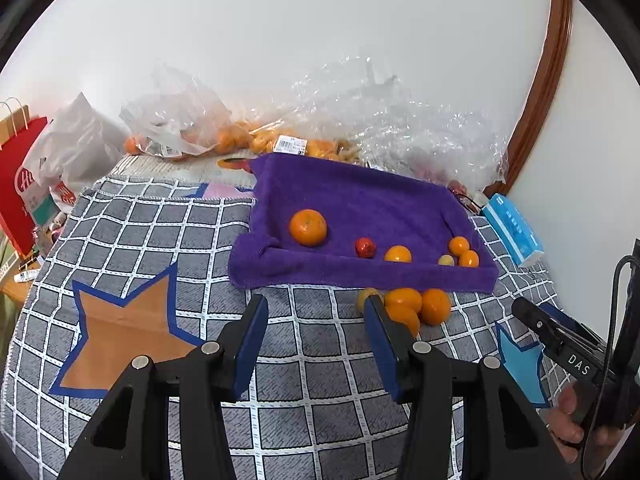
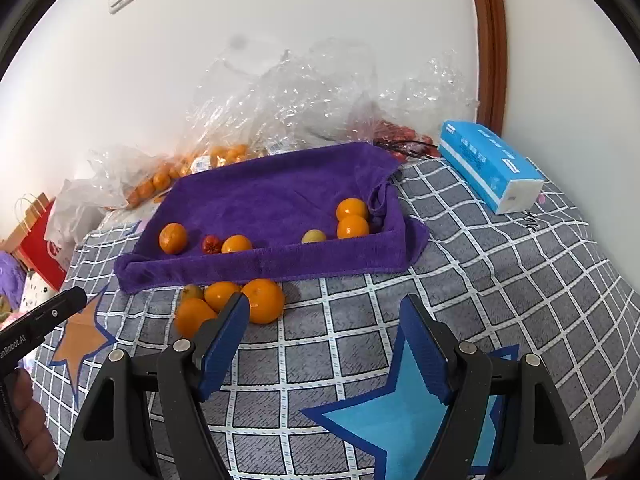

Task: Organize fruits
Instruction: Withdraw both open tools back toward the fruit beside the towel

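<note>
The left hand-held gripper (image 1: 316, 316) hovers with jaws apart, empty. Loose oranges (image 2: 240, 300) lie on the checked-cloth desk (image 2: 500, 272) beside the purple towel's (image 2: 272, 200) near edge. The right hand-held gripper (image 2: 326, 316) gapes wide, empty.

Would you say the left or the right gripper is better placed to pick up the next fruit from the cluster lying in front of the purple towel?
Probably the left gripper. Its right-hand finger already sits against the fruit cluster, just below the purple towel. The right gripper is empty too, but aims past the cluster's right side.
</note>
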{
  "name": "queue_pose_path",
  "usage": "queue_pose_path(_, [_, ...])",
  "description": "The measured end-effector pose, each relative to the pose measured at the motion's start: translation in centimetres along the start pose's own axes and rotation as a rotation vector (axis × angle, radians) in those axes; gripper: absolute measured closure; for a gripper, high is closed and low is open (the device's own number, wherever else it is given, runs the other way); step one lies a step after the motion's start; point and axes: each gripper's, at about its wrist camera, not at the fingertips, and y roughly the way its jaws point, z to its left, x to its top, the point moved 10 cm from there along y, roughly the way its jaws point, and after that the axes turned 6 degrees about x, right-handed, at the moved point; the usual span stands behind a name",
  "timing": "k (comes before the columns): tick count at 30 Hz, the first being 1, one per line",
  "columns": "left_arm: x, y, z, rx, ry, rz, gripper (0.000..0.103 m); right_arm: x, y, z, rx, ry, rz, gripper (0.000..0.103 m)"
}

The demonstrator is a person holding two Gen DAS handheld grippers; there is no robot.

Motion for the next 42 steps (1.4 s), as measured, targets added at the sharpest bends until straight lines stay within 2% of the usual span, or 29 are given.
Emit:
queue_pose_path(17, [-0.4,0.7,0.7,0.000,-0.018,0.012,0.056,0.6,-0.3,2.8,0.062,-0.026,-0.051,0.026])
queue_pose_path(20, [-0.7,0.9,0.7,-0.015,-0.018,0.023,0.056,0.6,0.2,2.9,0.045,-0.041,-0.038,0.026])
queue_pose_path(23, [-1.0,1.6,0.8,-0.018,-0.016,0.047,0.056,0.1,0.7,3.1,0.064,-0.035,-0.005,0.026])
queue_pose_path(26, [-1.2,2.1,0.9,-0.025,-0.022,0.057,0.056,-0.4,1.1,3.3,0.087,-0.033,0.021,0.032])
queue_pose_path(31, [-1.4,2.5,1.0,-0.039,-0.024,0.072,0.056,-0.6,1.4,3.5,0.073,-0.060,0.027,0.034])
queue_pose_path(35, [-1.7,3.1,1.2,-0.045,-0.030,0.079,0.056,-0.6,1.9,4.0,0.091,-0.063,0.031,0.037])
queue_pose_path(39, [-1.8,3.6,1.3,-0.048,-0.035,0.094,0.056,-0.8,2.4,4.4,0.155,-0.014,0.058,0.038])
queue_pose_path(42, [-1.8,3.5,1.5,-0.049,-0.039,0.088,0.056,-0.7,2.6,4.4,0.136,-0.024,0.051,0.039])
